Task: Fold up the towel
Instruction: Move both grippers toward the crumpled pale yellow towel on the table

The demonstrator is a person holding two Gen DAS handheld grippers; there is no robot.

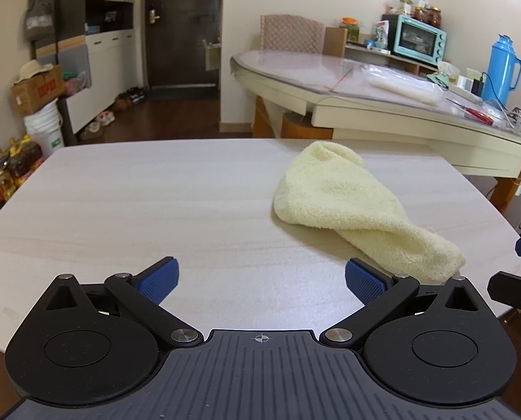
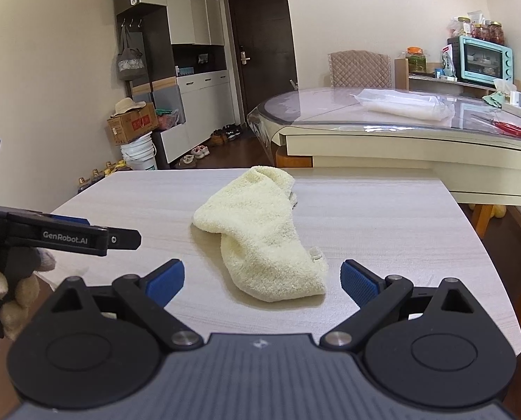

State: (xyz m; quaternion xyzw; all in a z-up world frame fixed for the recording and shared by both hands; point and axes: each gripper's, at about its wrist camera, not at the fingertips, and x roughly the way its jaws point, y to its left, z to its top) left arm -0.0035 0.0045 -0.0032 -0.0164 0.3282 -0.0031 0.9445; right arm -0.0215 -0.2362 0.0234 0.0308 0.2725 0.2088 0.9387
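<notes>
Pale yellow terry towel [image 2: 260,234] lies crumpled and twisted mid pale wood-grain worktop [image 1: 138,203]. Left gripper [image 1: 261,278] and right gripper [image 2: 262,280] fingers held wide, nothing gripped. Risk: several layers pinched together, so twist stays and fold goes crooked

A pale wood-grain table [image 2: 383,217] is carrying one item: a cream towel [image 2: 260,231], which is lying crumpled and twisted directly on the tabletop, toward the far edge.
</notes>
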